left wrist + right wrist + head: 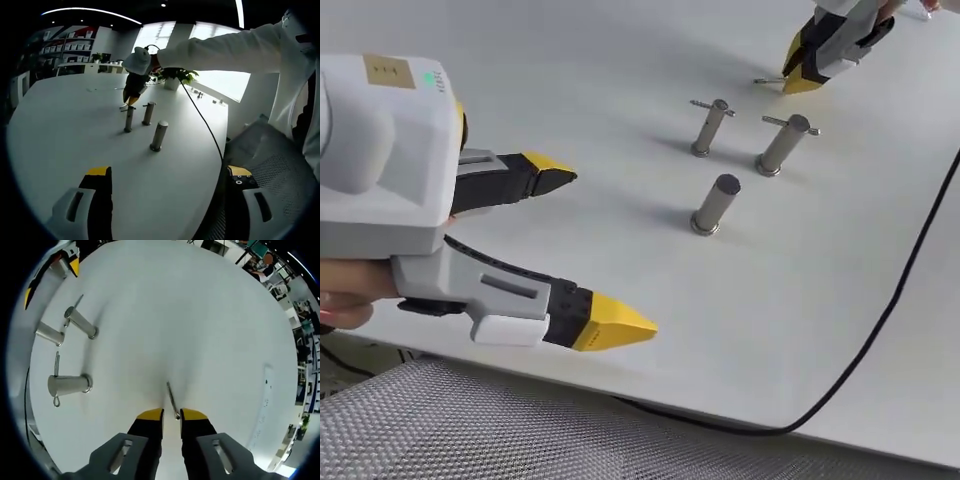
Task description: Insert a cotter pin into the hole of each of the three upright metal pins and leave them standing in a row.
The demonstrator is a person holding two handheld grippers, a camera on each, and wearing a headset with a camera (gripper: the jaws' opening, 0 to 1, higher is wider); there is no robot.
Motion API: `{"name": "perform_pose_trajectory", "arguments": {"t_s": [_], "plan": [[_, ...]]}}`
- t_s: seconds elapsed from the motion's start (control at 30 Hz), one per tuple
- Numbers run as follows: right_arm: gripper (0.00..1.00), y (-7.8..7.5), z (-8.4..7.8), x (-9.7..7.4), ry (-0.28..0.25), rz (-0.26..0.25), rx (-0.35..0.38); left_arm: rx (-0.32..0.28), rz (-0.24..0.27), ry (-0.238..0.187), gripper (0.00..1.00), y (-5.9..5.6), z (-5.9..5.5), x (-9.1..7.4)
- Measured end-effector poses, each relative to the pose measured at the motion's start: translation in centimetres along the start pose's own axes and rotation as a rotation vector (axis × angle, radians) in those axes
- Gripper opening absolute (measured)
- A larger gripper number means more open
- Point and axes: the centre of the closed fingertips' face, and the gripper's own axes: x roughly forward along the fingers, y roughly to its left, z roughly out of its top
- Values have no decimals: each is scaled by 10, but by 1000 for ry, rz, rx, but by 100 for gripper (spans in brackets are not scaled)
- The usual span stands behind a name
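Head view put the left gripper (610, 252) nearest, at the lower left of the frame, its fingers (615, 325) spread wide apart and holding nothing above the white worktop (570, 80). Beyond it, near the centre of the frame, the bare metal pin (715, 205) stood upright with its cross-hole unfilled. Just behind that stood the left fitted pin (710, 128) and the right fitted pin (785, 145), each with a cotter pin through its top.

Farthest off, at the upper right, the right gripper (800, 78) was down at the worktop with the loose cotter pin (770, 80) at its tips. In the right gripper view that wire lay in the narrow gap between the right fingers (150, 415). Whether they had pinched it could not be told.

The loose cotter pin looked light, thin and springy. On so smooth a surface it would probably skid or twist, so a hold near its looped head seemed best, leaving the legs free to enter the hole. The bare metal pin appeared solid and stiff but stood on a small base, so a sideways push could topple it. Steadying it low on the shaft seemed wise.
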Motion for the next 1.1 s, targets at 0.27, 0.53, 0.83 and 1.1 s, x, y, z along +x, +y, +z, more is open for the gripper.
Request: {"name": "perform_pose_trajectory", "arguments": {"t_s": [0.27,0.53,0.83,1.1], "plan": [[10,-8,-2,4,-6,-14,11,-6,2,-1,93,2,-3,-4],[0,-1,-1,4,-1,35,-18,-22,-7,-23,91,4,3,-4],[0,-7,-5,8,-40,-19,26,-3,-3,-10,91,10,0,-6],[0,-3,5,-17,-139,-101,71,11,21,-3,90,14,6,-7]]}}
